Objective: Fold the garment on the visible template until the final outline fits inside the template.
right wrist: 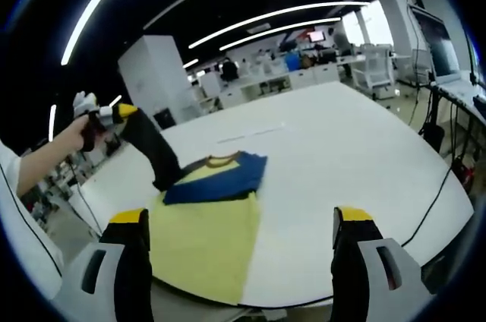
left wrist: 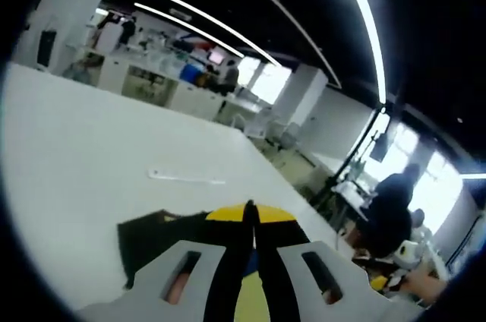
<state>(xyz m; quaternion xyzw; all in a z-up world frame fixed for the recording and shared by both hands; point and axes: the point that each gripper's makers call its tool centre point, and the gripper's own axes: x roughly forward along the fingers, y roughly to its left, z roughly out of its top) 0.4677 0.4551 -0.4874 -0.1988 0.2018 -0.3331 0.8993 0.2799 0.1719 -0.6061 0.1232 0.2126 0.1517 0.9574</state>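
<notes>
A yellow T-shirt (right wrist: 209, 238) lies flat near the front of the white table (right wrist: 342, 147), with a blue part (right wrist: 220, 178) folded across its top and a dark collar (right wrist: 222, 159). In the right gripper view, a hand holds my left gripper (right wrist: 163, 180), whose tip is down on the shirt's left corner. Seen from the left gripper view, the left gripper (left wrist: 250, 208) has its jaws pressed together, with dark fabric (left wrist: 152, 238) beside them and yellow cloth below. My right gripper (right wrist: 240, 216) hovers open above the shirt's lower part, nothing between its jaws.
A thin pale strip (left wrist: 186, 178) lies on the table beyond the shirt, also visible as the strip (right wrist: 250, 134). A person (left wrist: 387, 208) sits past the table's far edge. Desks and shelves (right wrist: 288, 71) line the room. A cable (right wrist: 444, 185) hangs off the right edge.
</notes>
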